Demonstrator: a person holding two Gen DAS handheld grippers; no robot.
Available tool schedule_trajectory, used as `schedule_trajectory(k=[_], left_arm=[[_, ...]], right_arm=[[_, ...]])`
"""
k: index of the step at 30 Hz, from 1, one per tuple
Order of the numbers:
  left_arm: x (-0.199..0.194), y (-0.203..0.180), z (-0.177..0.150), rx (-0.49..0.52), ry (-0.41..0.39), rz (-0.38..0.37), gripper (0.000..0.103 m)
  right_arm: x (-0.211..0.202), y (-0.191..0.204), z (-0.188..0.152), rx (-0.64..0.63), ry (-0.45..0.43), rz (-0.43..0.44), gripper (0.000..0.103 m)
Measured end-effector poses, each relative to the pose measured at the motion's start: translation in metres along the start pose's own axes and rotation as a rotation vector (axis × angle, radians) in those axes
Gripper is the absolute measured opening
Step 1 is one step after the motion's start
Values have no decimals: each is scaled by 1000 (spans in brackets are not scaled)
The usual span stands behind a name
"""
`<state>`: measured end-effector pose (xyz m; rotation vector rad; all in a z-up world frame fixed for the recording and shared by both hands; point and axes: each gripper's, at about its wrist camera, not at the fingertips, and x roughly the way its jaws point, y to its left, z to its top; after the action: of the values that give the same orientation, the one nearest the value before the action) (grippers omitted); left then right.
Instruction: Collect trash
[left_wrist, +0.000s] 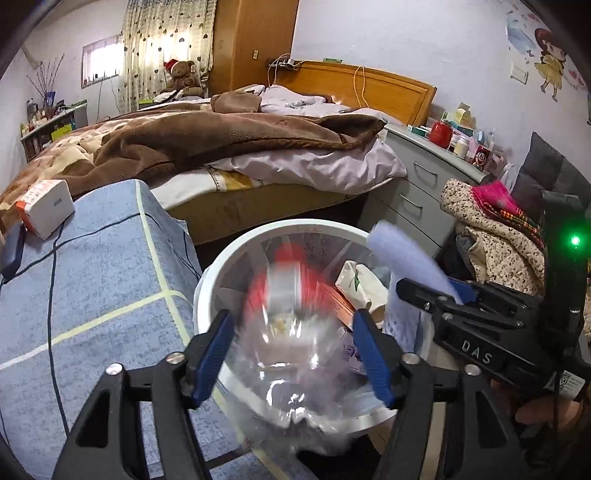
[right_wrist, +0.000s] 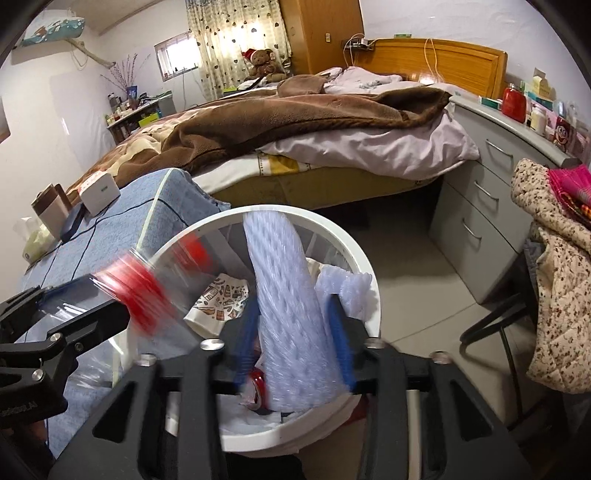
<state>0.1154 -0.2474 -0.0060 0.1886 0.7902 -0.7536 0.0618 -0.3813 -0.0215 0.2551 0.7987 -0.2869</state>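
A white trash bin (left_wrist: 207, 295) (right_wrist: 364, 266) stands on the floor by the bed, holding paper and packaging trash. A clear plastic bottle with a red label (left_wrist: 284, 295) (right_wrist: 144, 295) is blurred between the wide-apart blue pads of my left gripper (left_wrist: 295, 354) (right_wrist: 74, 314), over the bin; whether the pads touch it I cannot tell. My right gripper (right_wrist: 293, 325) (left_wrist: 428, 291) is over the bin with a white foam net sleeve (right_wrist: 288, 295) (left_wrist: 402, 251) between its pads, also blurred.
A blue-covered stool or table (left_wrist: 92, 277) stands left of the bin with a white box (left_wrist: 48, 206) and cables. A bed (left_wrist: 221, 147) lies behind. Grey drawers (right_wrist: 480, 206) and a chair with clothes (right_wrist: 561, 258) are to the right.
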Motion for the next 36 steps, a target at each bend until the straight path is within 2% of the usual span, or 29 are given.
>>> schedule_trajectory(k=[2,13,20,25,30,34,36], left_arm=[[-2,0,0,-3,-7,1,74],[-25,10,-4,-41,-48,29,75],[-51,15,-16,-57,-89,65,77],[-70,14,-27,-52,-129,119,82],[-92,11,-42,-40,-183,222,83],[-108,12,-54,-58,-224,231,85],[-115,11,-60,-53,-241,273,85]], right_arm=[[-3,1,-1,-5,-9,0,68],[-20,8,-3,15,-49,0,68],[-44,26,-11,-24,-113,-3,68],[-60,36,-18,-28,-164,10,68],[-79,49,-32,-56,-226,12,68],[-86,59,-42,-79,-253,15,68],[-88,62,-46,-83,-258,16,68]])
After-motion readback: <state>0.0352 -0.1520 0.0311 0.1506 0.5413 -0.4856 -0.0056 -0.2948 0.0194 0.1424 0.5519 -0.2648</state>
